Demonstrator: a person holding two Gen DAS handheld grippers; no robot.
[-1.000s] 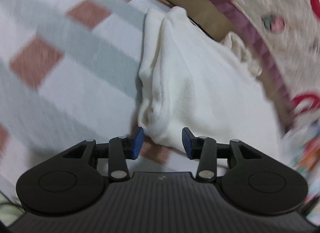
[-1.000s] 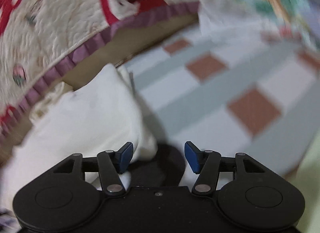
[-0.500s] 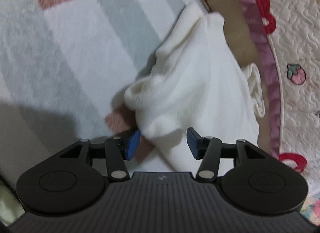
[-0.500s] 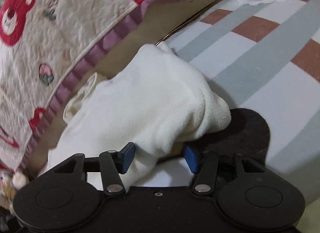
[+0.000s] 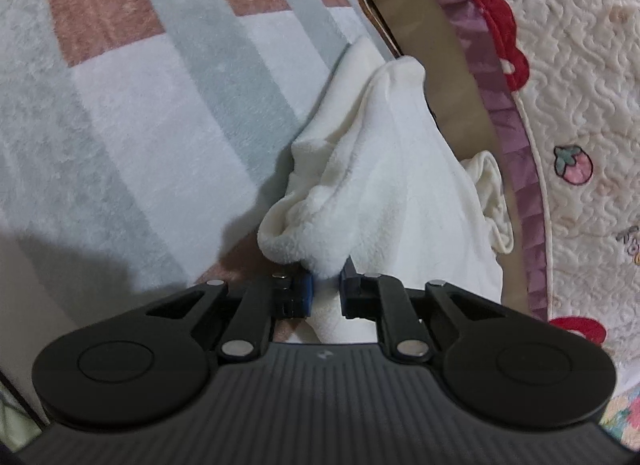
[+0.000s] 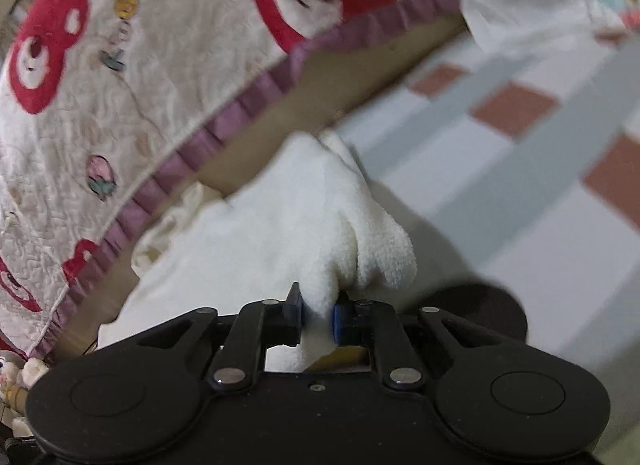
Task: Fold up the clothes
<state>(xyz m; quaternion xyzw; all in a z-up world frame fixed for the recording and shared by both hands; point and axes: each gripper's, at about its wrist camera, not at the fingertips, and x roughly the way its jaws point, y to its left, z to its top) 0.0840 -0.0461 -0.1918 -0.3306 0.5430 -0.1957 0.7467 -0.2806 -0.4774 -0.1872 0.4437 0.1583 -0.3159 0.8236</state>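
Cream fleece garment [image 5: 384, 185] lies bunched on a checked blanket [image 5: 120, 105] of pale green, white and rust-brown squares, its far side against a tan strip at the foot of a quilted cover [image 5: 580, 85]. Left gripper [image 5: 326, 293]: jaws drawn nearly together, blue pads pinching a thick fold at the garment's near edge. Right gripper [image 6: 318, 315]: jaws likewise nearly closed, gripping a fold of the same garment [image 6: 280, 233], which rises in a ridge away from the pads.

Hidden or unclear: each gripper body covers the cloth beneath it, so the garment's near hem cannot be seen. A gathered, ruffled edge [image 5: 494, 201] shows at the garment's right side in the left wrist view; its type, sleeve or cuff, cannot be told. The right wrist view is motion-blurred toward its upper right, where a white cloth [image 6: 520, 13] and a multicoloured patch are indistinct.

Writing: the quilted cover [image 6: 140, 65] carries red bear and strawberry motifs and stitched lettering, cut off and illegible in both views.
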